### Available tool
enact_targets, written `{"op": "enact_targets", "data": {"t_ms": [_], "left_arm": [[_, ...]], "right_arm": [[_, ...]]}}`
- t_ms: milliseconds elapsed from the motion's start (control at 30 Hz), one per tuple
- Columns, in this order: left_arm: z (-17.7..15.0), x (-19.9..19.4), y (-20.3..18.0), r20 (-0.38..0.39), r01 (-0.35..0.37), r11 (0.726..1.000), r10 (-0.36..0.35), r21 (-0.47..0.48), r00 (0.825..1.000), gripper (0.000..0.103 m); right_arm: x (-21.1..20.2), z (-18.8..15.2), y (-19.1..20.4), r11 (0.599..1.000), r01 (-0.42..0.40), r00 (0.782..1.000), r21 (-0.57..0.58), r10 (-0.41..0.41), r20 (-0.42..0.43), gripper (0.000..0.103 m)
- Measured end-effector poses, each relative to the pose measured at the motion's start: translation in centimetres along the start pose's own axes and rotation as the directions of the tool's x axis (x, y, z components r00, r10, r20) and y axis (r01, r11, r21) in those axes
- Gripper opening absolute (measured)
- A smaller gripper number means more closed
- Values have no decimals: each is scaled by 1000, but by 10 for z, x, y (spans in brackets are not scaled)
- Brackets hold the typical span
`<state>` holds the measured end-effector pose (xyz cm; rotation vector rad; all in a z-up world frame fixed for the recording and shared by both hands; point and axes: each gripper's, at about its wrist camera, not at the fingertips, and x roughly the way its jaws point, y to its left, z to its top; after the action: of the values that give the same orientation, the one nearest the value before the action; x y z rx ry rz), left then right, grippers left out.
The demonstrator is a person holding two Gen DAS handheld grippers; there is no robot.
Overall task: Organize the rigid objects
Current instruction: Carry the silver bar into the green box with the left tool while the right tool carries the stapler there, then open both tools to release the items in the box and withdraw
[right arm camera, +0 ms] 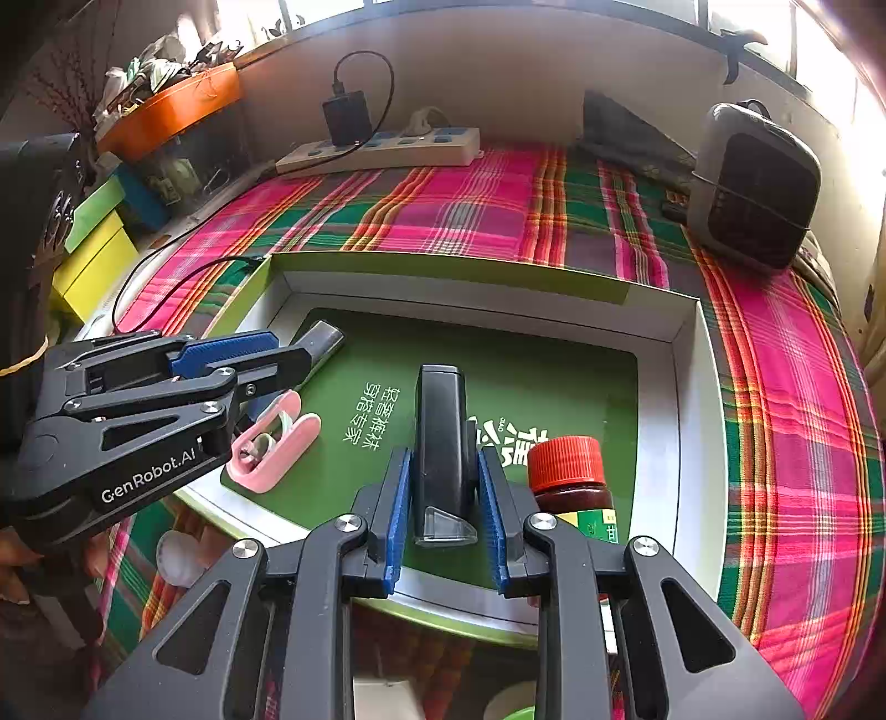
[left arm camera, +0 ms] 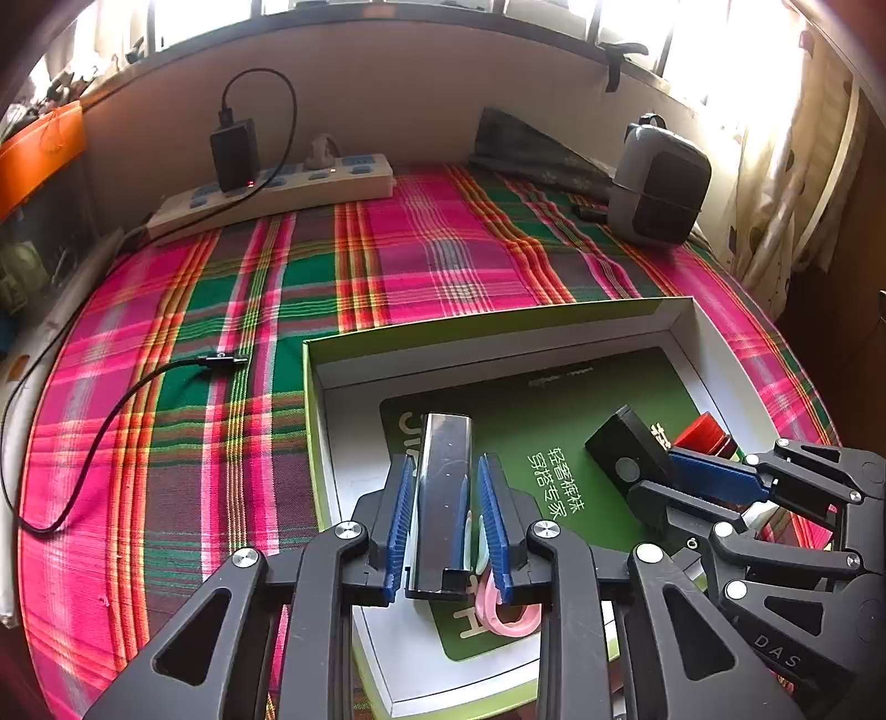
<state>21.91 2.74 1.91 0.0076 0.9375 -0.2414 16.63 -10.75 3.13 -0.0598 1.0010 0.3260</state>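
Daylight pours in from the windows [left arm camera: 387, 8] along the top of both views and burns them out to plain white, with the strongest glare at the upper right over the curtain [left arm camera: 775, 166]. The plaid cloth [left arm camera: 443, 249] is bright and strongly coloured; shadows on it are soft and short. The silver bar [left arm camera: 446, 487] carries a dull reflection along its face. Fisheye distortion bends the wall and the box rim [right arm camera: 454, 266] into curves, and the corners fall off into dark vignette. Focus is sharp at centre, softer toward the edges
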Motion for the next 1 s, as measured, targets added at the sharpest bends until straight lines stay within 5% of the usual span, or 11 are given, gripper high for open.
{"op": "enact_targets", "data": {"t_ms": [300, 467, 1000], "left_arm": [[-2, -5, -1, 4, -2, 1000, 2, -2, 1000, 30], [-7, -11, -2, 10, -2, 1000, 2, -5, 1000, 32], [-30, -54, -10, 95, -22, 1000, 23, -5, 995, 33]], "right_arm": [[-2, 0, -2, 1000, 4, 1000, 18, -4, 12, 27], [-5, 0, -4, 1000, 3, 1000, 26, -4, 22, 37], [-29, -14, -2, 999, -10, 997, 45, 7, 80, 39]]}}
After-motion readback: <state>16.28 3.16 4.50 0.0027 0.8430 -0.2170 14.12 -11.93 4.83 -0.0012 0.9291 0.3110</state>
